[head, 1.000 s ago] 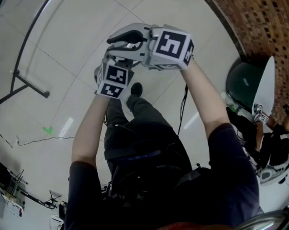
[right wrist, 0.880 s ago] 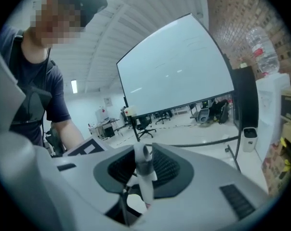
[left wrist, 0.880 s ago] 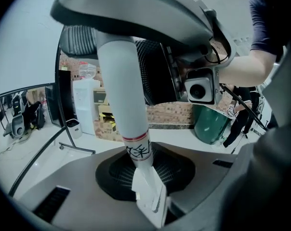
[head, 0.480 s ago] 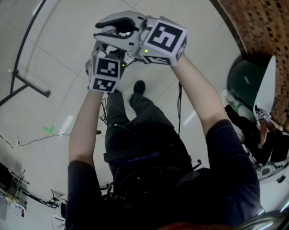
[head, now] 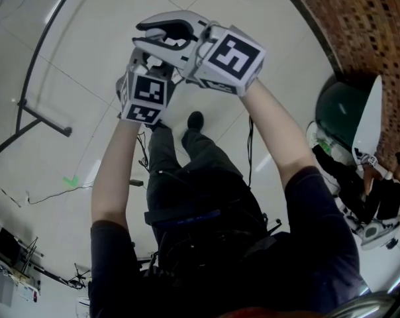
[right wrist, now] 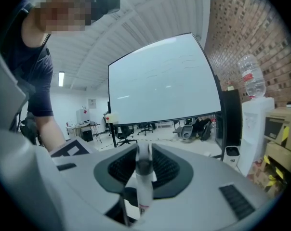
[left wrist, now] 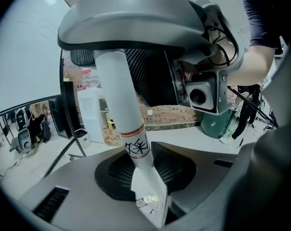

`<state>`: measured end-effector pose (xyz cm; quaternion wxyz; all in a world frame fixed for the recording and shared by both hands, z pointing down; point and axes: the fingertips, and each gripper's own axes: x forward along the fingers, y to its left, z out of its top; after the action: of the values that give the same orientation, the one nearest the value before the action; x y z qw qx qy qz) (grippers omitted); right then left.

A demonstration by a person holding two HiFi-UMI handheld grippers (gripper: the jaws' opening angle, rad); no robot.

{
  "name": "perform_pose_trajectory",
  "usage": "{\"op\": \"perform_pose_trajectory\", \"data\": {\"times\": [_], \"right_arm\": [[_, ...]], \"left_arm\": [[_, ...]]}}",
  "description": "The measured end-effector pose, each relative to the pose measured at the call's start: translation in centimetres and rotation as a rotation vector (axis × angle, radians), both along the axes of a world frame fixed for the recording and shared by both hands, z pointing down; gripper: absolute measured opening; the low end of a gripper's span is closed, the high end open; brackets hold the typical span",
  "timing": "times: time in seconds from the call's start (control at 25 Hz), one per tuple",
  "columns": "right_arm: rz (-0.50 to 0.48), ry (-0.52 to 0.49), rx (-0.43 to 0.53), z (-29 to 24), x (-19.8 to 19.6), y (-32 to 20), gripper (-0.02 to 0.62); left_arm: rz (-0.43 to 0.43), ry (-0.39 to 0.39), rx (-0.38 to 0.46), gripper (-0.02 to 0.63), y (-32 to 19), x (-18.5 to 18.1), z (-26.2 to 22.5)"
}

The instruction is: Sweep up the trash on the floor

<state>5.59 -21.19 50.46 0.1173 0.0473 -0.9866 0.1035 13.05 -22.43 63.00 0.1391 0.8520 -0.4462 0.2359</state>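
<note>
Brick wall (left wrist: 170,115), white handle (left wrist: 117,95), red-banded black character (left wrist: 137,147)

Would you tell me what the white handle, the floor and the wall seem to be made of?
Handle: probably a painted metal or plastic tube; smooth matte white, with red bands and black print.
Floor: glossy pale tile, judging by the grout lines and light reflections.
Wall: bare reddish brick with visible mortar joints.

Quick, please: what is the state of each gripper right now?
Left gripper: closed on the white handle; its jaws have just been opening slightly.
Right gripper: closed on a white pole.
</note>
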Motion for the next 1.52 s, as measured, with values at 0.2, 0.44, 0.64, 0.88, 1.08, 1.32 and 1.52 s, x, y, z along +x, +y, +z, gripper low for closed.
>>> {"op": "perform_pose_trajectory", "data": {"times": [0.2, 0.44, 0.64, 0.88, 1.08, 1.32, 1.52], "right_arm": [[0.031, 0.007, 0.034, -0.5, 1.0, -0.5, 0.103], [0.104, 0.018, 0.081, -1.4, 3.3, -1.7, 0.103], [0.153, 0.027, 0.066, -1.9, 5.6, -2.5, 0.101], [0.185, 0.022, 0.096, -2.4, 8.0, -2.9, 0.101], [0.194, 0.051, 0.143, -2.6, 9.4, -2.7, 0.101], [0.221, 0.069, 0.154, -2.8, 10.5, -2.2, 0.101], [0.194, 0.076, 0.143, -3.5, 11.2, -1.0, 0.1]], "left_arm": [[0.042, 0.003, -0.007, 0.091, -0.2, 1.1, -0.3], [0.132, -0.013, -0.005, 0.089, -1.1, 3.3, -1.0], [0.169, 0.056, -0.041, 0.082, -1.6, 5.5, -1.5], [0.224, 0.033, -0.044, 0.081, -1.8, 7.7, -1.8], [0.255, 0.027, -0.046, 0.081, -1.7, 9.2, -1.9], [0.299, 0.028, -0.065, 0.079, -1.2, 10.4, -2.0], [0.34, 0.008, -0.097, 0.077, -0.3, 11.2, -2.6]]}}
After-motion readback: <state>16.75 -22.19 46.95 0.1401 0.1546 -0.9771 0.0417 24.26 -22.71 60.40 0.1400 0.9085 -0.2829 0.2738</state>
